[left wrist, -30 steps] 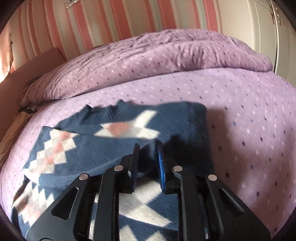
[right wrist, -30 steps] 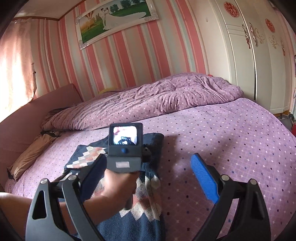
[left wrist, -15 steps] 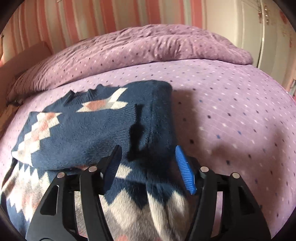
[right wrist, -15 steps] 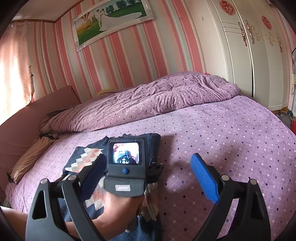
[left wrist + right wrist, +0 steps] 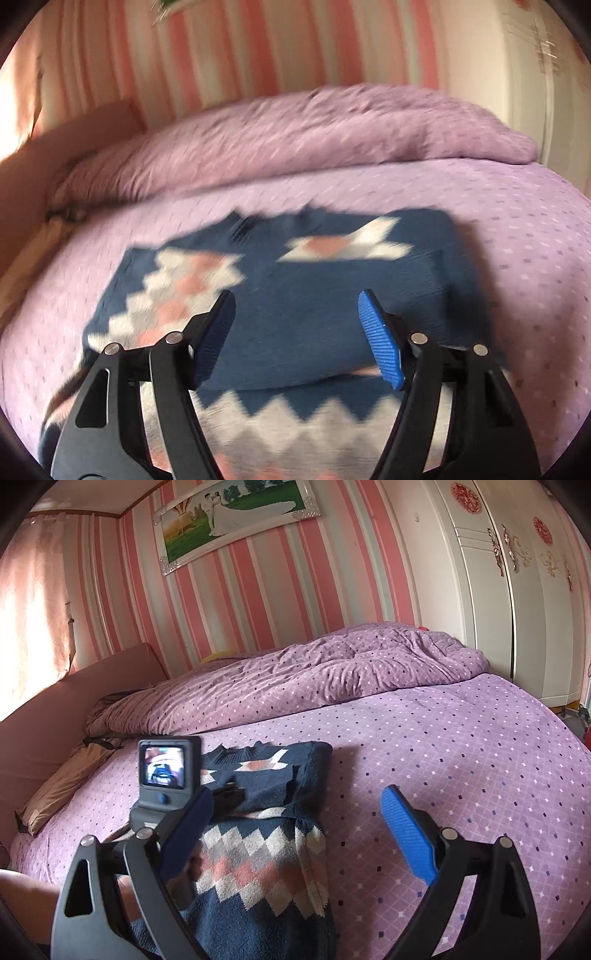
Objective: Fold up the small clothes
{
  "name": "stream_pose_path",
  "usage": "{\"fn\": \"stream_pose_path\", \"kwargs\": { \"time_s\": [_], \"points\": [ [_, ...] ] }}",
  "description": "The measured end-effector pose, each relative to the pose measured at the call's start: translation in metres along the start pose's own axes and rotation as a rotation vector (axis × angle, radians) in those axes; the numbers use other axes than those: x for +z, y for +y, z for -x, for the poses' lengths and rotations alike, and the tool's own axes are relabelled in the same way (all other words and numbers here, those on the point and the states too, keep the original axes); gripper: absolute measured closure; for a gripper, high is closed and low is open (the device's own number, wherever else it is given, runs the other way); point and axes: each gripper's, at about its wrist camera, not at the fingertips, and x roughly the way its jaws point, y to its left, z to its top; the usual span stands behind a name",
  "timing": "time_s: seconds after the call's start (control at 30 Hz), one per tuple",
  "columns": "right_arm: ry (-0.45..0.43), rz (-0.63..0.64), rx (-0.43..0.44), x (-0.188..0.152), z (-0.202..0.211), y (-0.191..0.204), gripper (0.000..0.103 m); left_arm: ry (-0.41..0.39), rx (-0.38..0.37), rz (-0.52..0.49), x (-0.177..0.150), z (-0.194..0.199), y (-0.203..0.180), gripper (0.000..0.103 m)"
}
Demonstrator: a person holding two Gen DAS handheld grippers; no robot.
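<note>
So the left gripper (image 5: 295, 332) is opening up right now, jaws spreading apart with nothing pinched between them, just hanging over the navy sweater (image 5: 332, 314) instead of biting the fabric like it was a second ago. Back then the pads were squeezed nearly together on a bit of the knit near the folded edge; now it's let go and pulled back, and the whole left wrist view is smeared with motion blur, so it's clearly on the move. The flap it was carrying is lying flat across the body of the sweater, diamond pattern showing on both layers. The right gripper (image 5: 295, 834) is just parked, jaws wide apart and empty, hovering above the bed (image 5: 461, 757) near the sweater's right edge, same as before. The sweater itself sits toward the left side of the bed, collar pointing at the rumpled duvet (image 5: 332, 672) piled along the far edge, hem running off toward the near edge. My read: one fold is dropped and released, looks like a side or sleeve section tucked in, and the lower part near the hem hasn't been folded up yet.
</note>
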Motion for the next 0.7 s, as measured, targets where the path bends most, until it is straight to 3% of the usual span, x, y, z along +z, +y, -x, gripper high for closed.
{"fn": "stream_pose_path", "kwargs": {
  "time_s": [0.1, 0.27, 0.47, 0.63, 0.7],
  "points": [
    [0.012, 0.006, 0.009, -0.003, -0.005, 0.003, 0.010, 0.076, -0.031, 0.043, -0.007, -0.022, 0.021, 0.034],
    [0.027, 0.025, 0.014, -0.005, -0.011, 0.008, 0.010, 0.194, -0.074, 0.031, -0.027, -0.057, 0.021, 0.034],
    [0.029, 0.014, 0.005, -0.006, -0.013, 0.004, 0.010, 0.191, -0.081, 0.060, -0.030, -0.063, 0.025, 0.025],
    [0.028, 0.026, 0.007, -0.005, -0.012, 0.008, 0.009, 0.150, -0.103, 0.010, -0.031, -0.040, 0.027, 0.024],
    [0.033, 0.040, 0.007, -0.007, -0.013, 0.015, 0.002, 0.100, -0.096, -0.023, -0.032, -0.018, 0.032, 0.020]
  ]
}}
